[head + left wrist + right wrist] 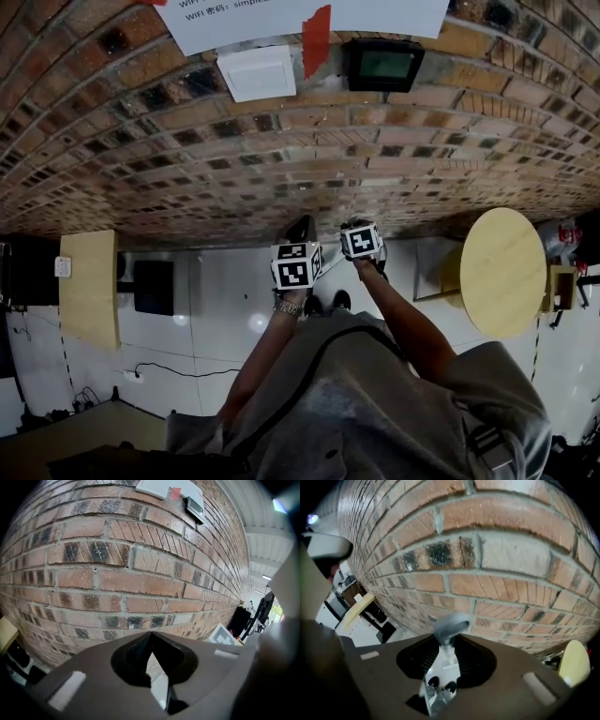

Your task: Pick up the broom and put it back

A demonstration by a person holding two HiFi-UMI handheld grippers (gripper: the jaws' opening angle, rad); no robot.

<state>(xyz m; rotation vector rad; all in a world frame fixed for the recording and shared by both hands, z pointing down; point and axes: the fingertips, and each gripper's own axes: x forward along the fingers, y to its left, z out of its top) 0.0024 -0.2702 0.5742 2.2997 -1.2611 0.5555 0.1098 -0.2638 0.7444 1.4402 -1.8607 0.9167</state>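
Note:
The broom shows in the right gripper view as a grey handle cap [451, 624] on a pale shaft, which runs down between the jaws toward the person's shoes. My right gripper [448, 645] is shut on that shaft just below the cap, close to the brick wall [487, 555]. In the head view the right gripper [355, 226] and the left gripper [300, 230] sit side by side at the foot of the wall, each with its marker cube. The left gripper [150, 634] has its jaw tips together with nothing between them. The broom's head is hidden.
A brick wall [281, 159] fills the space ahead, carrying a white panel [256, 72] and a black box [385, 64]. A round yellow table [502, 272] stands to the right and a wooden tabletop [89, 286] to the left. A cable [169, 372] lies on the white floor.

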